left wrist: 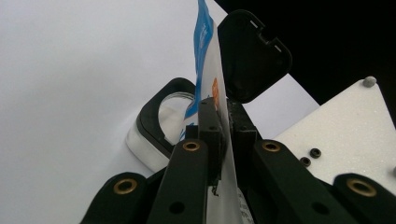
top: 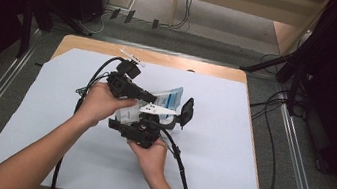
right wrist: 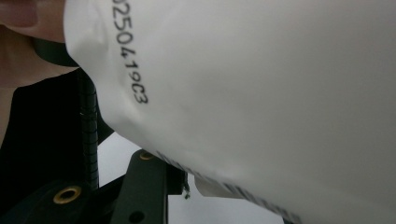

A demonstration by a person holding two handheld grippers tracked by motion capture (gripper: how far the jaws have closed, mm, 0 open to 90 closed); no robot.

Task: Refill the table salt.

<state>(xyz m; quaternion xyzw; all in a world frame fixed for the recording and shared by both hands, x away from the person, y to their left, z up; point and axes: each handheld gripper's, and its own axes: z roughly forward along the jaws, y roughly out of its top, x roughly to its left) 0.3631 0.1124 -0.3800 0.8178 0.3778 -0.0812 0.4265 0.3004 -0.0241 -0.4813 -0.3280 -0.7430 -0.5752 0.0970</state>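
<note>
Two grippers meet over the middle of a table (top: pixel 243 186) covered with a white sheet (top: pixel 41 121). From the left in the high view: the left hand (top: pixel 99 103) holds the left gripper (top: pixel 148 95), which points right, its cable (top: pixel 88 82) looping back behind the hand. Its jaws are closed on a white pouch (top: pixel 168 96) with blue print. In the left gripper view the pouch (left wrist: pixel 212 88) stands edge-on, pinched between the two black jaws, blue print and an orange patch on its left face.

Just beyond the pouch sits a black-rimmed container (top: pixel 172 120) with clear walls; its hinged black lid (top: pixel 187 110) stands open and upright at the right. In the left gripper view the container (left wrist: pixel 156 123) lies left of the pouch, the lid (left wrist: pixel 252 56) right of it.

Nearer the person, the right hand (top: pixel 150 155) holds the right gripper (top: pixel 138 130) just below the container, a white three-cornered plate (top: pixel 157 108) above it. Its cable (top: pixel 181 167) trails toward the table's near edge. In the right gripper view the pouch (right wrist: pixel 257 93) hangs very close, with the printed characters "02504 19C3", covering the jaw tips; cannot tell whether this gripper is open or closed. A fingertip (right wrist: pixel 21 14) shows at upper left.
</note>
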